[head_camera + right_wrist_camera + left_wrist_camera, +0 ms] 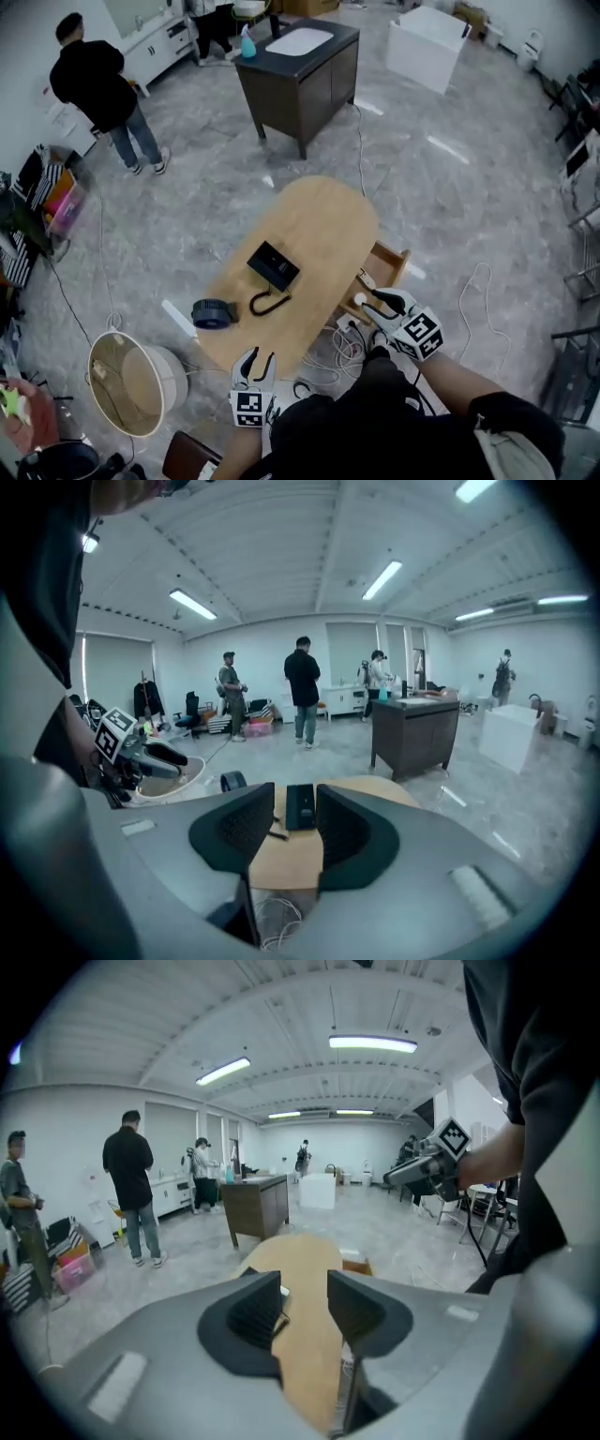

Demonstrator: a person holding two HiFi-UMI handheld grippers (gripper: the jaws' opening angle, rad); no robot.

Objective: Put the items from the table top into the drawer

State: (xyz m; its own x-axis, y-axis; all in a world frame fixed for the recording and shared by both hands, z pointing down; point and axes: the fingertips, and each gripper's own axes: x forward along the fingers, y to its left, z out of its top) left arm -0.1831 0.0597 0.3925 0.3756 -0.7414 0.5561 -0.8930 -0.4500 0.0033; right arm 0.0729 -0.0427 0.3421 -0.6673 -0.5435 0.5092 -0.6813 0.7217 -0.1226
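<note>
At centre frame of the head view, on the oval wooden table (323, 220): flat black device (273, 265), lying face up. Just below it, a black hooked cable (269, 303); whether touching the device, not discernible. At the table's lower-left edge, a dark tape roll (214, 314), well apart from the device.

At the table's right edge, right of centre frame: wooden drawer (386, 265), standing open, none of the three items in it.

Just below the drawer: right gripper (375, 302), jaws released and apart, nothing grasped; in the right gripper view, only the distant device visible through the gap.

At lower centre, off the table's near end: left gripper (259, 361), jaws likewise parted and empty, bare tabletop beyond them in the left gripper view.

Between the two grippers, on the floor: loose white cables (342, 352).

Farther out: round pale tub (131, 380), lower left; dark cabinet (305, 84) with a white basin, top centre; person in black (94, 84), upper left.
</note>
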